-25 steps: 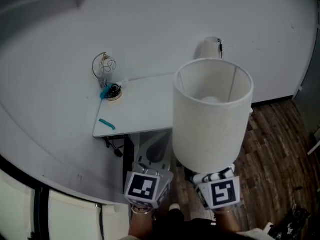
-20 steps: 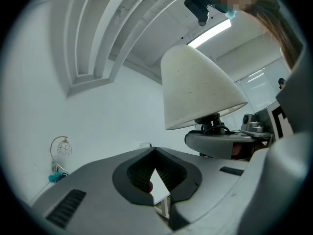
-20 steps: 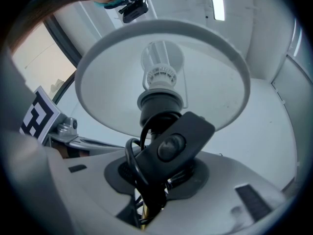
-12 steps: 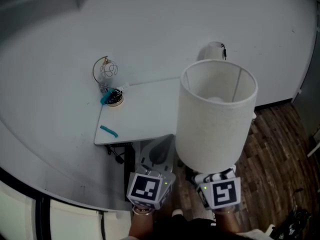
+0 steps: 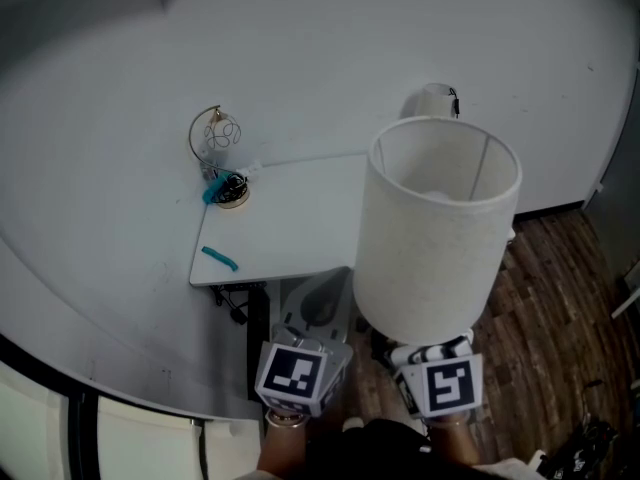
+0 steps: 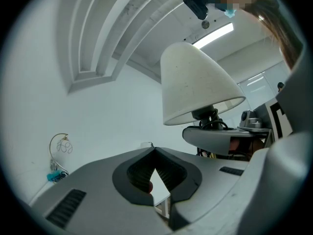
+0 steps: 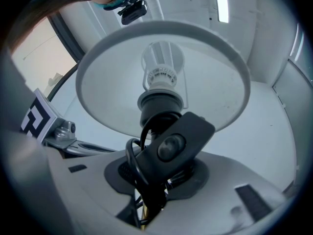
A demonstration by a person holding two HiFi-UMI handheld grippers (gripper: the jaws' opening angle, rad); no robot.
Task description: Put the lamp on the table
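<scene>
Little changes over the last second. In the head view the white drum-shaded lamp (image 5: 425, 258) drifts a touch to the right, and the white rectangular tabletop (image 5: 285, 223) slides slightly lower in the frame. The grip is unchanged. Judgement: the carry is still under way and the lamp is not set down.

Position: the lamp is held upright in the air at the table's near right side. Its shade covers the right part of the tabletop from this angle. The lamp's foot is hidden, so I cannot tell if it is over the table or short of it.

Right gripper (image 7: 156, 182): jaws clamped on the lamp's dark stem below the socket. The black cord (image 7: 133, 163) is looped into the grip, and the black inline switch (image 7: 173, 143) rests against it.

Left gripper (image 6: 155, 173): jaws together, nothing between them, carried beside the lamp.

Materials:
- The shade is matt, fabric-like and slightly tapered, with an open top and thin wire struts inside.
- The bulb (image 7: 161, 65) is white and ribbed at the collar.
- The tabletop is smooth and flat with thin edges.
- At its far left corner stands a gold wire-loop ornament (image 5: 214, 136).
- A small teal strip (image 5: 217, 258) lies near the left edge.
- The floor (image 5: 560, 288) is dark wood plank.
</scene>
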